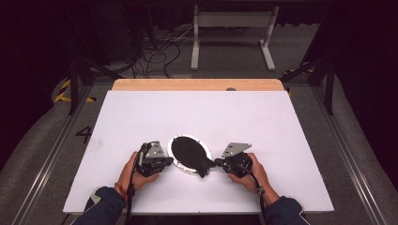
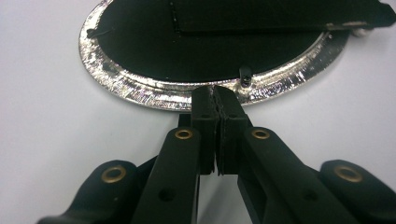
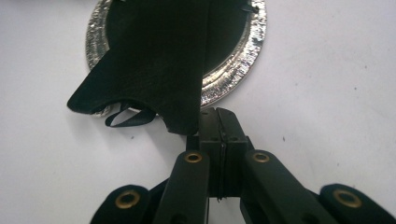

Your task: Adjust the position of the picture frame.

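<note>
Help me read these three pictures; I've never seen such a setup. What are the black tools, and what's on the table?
A person holds black tongs in each hand: the left tongs and the right tongs. One picture looks down from above; the other two come from cameras riding on each tool. On the white table lies a silver plate with a black cloth piece on it, hanging over its edge. Both tongs are closed beside the plate's rim; nothing appears held.
</note>
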{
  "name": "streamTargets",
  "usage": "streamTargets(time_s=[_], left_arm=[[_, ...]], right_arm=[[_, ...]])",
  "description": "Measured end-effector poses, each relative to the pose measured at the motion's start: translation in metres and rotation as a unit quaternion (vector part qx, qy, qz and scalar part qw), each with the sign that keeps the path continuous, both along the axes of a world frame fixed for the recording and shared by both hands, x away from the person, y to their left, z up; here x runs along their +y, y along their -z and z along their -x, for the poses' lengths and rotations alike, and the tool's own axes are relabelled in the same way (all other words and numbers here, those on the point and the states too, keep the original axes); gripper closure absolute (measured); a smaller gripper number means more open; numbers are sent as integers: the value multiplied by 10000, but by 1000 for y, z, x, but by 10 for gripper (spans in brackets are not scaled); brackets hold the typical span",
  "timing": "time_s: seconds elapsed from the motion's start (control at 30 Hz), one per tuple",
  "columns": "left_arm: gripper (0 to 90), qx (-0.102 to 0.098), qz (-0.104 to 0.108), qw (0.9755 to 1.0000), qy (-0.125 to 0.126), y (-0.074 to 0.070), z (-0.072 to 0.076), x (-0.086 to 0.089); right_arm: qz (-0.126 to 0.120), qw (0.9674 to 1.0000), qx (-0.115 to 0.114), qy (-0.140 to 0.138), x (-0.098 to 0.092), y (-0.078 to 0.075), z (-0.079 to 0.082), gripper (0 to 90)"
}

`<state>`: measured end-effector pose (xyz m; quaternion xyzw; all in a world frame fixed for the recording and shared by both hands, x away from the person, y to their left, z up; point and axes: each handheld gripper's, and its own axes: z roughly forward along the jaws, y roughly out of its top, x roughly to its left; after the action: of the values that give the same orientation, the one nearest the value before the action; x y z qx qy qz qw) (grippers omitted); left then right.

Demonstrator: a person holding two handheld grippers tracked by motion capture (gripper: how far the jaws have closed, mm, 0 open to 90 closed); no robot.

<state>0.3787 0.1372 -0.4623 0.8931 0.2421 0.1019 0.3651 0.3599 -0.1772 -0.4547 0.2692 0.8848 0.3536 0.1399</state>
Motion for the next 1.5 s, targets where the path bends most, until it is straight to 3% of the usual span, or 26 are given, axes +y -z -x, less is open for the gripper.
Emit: streamTargets(time_s=[0.27,0.37,0.53,0.77,1.5], left_arm=[[890,57,28,9999,90,-1,-15,-19],[896,-40,-76,9999,123,-2,-18,-24],[890,-31,-104,9998,140,-2,-15,-27],[889,-46,-168,9989,432,-3,1,-34],[900,-136,-118,9991,392,-2,-14,-52]], right_arm=[[17,10000,53,25,-8,-1,13,900],[-11,10000,76,51,-9,0,17,900],[-24,10000,16,75,-10,0,20,900],[31,10000,-21,56,-10,0,24,900],[-59,9999,30,76,-12,1,26,900]])
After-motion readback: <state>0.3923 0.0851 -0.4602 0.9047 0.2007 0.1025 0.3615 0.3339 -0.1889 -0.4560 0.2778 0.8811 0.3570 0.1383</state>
